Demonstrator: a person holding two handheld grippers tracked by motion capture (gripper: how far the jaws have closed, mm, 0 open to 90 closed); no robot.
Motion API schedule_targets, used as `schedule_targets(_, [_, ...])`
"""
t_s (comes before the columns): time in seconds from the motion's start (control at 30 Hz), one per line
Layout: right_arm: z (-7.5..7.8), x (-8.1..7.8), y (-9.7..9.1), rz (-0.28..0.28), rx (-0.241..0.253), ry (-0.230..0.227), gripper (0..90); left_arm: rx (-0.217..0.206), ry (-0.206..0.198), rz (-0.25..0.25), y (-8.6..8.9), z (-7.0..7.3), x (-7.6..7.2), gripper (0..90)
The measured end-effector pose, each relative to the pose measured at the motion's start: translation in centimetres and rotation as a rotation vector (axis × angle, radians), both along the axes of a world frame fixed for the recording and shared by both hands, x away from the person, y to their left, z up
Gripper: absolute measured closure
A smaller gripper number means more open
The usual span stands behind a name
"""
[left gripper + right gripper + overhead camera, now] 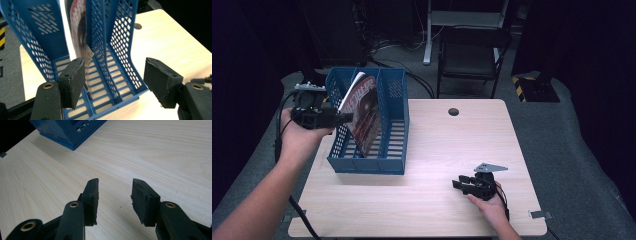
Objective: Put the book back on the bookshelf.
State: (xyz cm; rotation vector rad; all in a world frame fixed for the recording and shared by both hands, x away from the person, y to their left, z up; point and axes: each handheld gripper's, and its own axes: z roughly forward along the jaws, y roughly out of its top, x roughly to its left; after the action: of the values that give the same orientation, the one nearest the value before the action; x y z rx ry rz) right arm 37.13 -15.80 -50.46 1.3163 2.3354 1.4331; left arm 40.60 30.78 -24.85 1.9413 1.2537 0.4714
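1. A blue perforated file rack (377, 125) is stood near the left edge of the wooden table (447, 150), with its open front turned toward the person, so that its slots can be reached from that side.
2. A magazine (364, 112) is stood in the middle slot, tilted, its lower edge on the slatted floor and its top leaned against a divider; in this way it is propped by the rack alone.
3. The left gripper (112, 77) is held at the rack's left front, just beside the magazine's near edge. Its jaws are spread apart and nothing is pressed between them: one pad is seen in front of the magazine's lower corner, though contact cannot be told.
4. The right gripper (115, 195) is rested low over bare table near the front right, well apart from the rack. Its jaws are parted with nothing between them, so it is judged to be kept out of the way.
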Motion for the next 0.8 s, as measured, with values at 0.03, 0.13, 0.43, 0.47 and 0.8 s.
schedule_targets(0.03, [0.0,0.0,0.0,0.001,-0.002,0.001,57.0,0.0,0.0,0.0,0.0,0.0,0.0,33.9])
schedule_targets(0.13, [0.0,-0.1,0.0,0.003,-0.004,-0.004,57.0,0.0,0.0,-0.021,-0.3,-0.3,-0.7,33.9])
schedule_targets(0.43, [0.0,-0.2,0.2,-0.004,-0.005,0.006,57.0,0.019,0.018,-0.111,-1.6,-1.4,-2.3,33.9])
schedule_targets(0.47, [0.0,-0.2,0.2,-0.005,-0.006,0.005,57.0,0.019,0.018,-0.119,-1.8,-1.6,-2.4,33.9])
schedule_targets(0.8, [0.0,-0.2,0.1,-0.003,-0.006,-0.005,56.9,0.053,0.031,-0.181,-3.7,-4.8,-3.3,34.6])
